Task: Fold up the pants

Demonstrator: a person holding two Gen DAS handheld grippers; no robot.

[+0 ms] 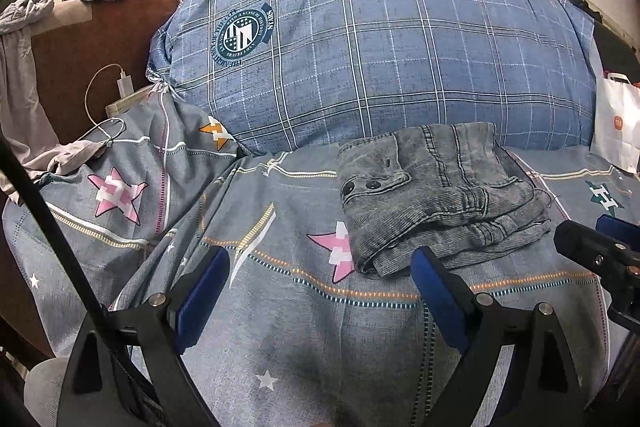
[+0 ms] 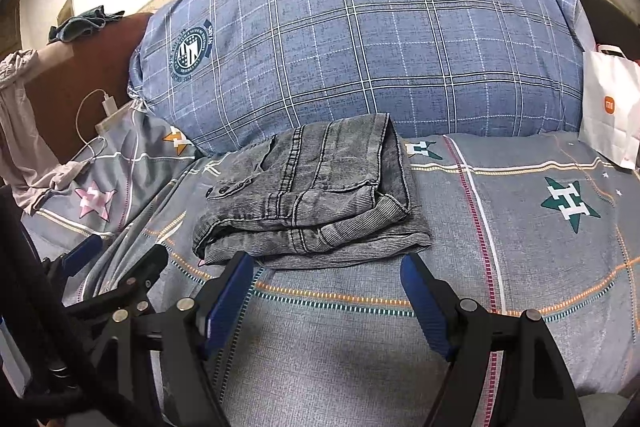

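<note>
Grey denim pants (image 1: 436, 195) (image 2: 316, 195) lie folded into a compact bundle on the grey star-print bed sheet (image 1: 312, 327) (image 2: 520, 227), just in front of a big blue plaid pillow. My left gripper (image 1: 320, 263) stands open near the bundle's front left corner, nothing between its blue pads. My right gripper (image 2: 326, 267) is open too, just short of the bundle's front edge, and holds nothing. In the left wrist view the right gripper's black finger (image 1: 588, 251) shows at the right edge; the left gripper (image 2: 116, 255) shows at the left of the right wrist view.
The blue plaid pillow (image 1: 380, 55) (image 2: 360, 43) fills the back of the bed. A white paper bag (image 1: 616, 123) (image 2: 608, 107) stands at the right. A white charger and cable (image 1: 120, 87) (image 2: 106, 107) and a pale garment (image 1: 24, 83) lie at the left by a brown headboard.
</note>
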